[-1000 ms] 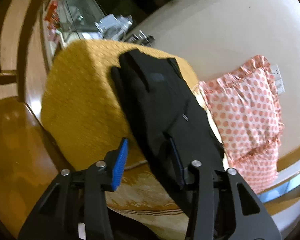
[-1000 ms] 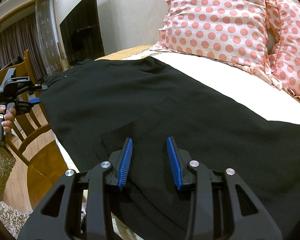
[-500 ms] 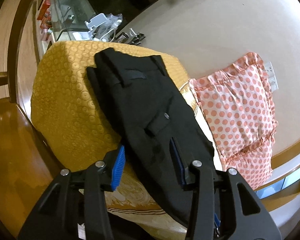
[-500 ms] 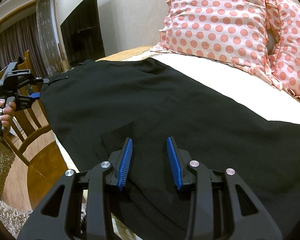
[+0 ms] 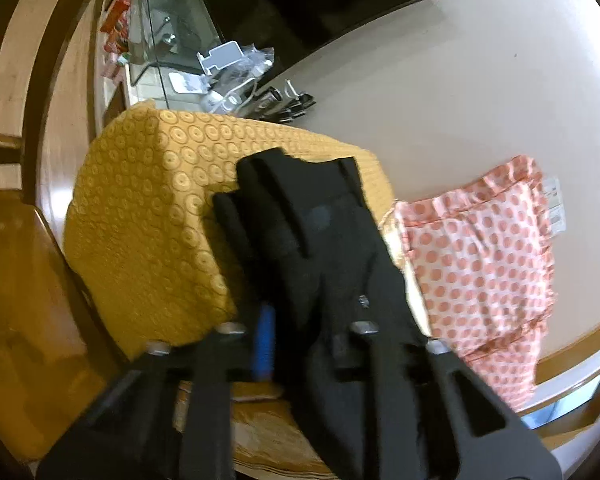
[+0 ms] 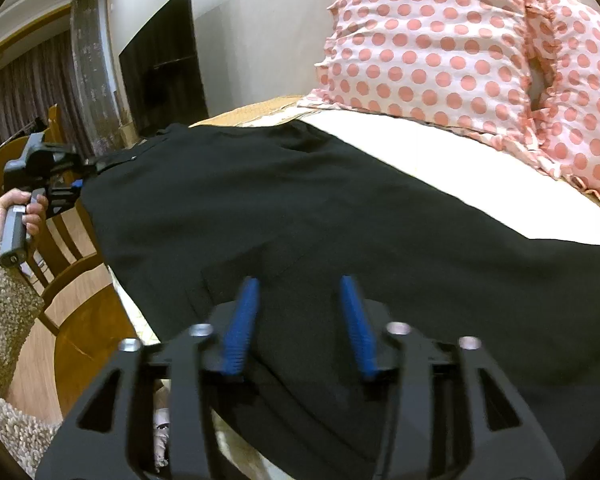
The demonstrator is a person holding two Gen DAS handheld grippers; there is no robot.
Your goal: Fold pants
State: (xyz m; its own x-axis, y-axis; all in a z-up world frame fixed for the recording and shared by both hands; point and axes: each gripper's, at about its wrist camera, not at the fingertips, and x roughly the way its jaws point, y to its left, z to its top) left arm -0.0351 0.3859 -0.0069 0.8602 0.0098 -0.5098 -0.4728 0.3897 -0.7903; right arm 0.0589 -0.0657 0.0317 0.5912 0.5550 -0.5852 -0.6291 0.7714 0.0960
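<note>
The soft, floppy black pants (image 6: 320,220) lie along the bed's (image 6: 440,160) near edge, the left gripper (image 5: 300,332) closing on their end, the right gripper (image 6: 300,320) opening above them.

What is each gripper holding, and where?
Left gripper is closing on the black pants' edge near the waistband; right gripper is opening, pads clear of the cloth.

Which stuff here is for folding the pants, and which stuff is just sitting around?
For the job:
- black pants
- left gripper, jaws closing with pants fabric between them
- right gripper, jaws opening over the pants
- yellow bed cover the pants lie on

Just sitting around:
- polka-dot pillow
- wooden chair
- dark TV screen
- clutter on the glass shelf
</note>
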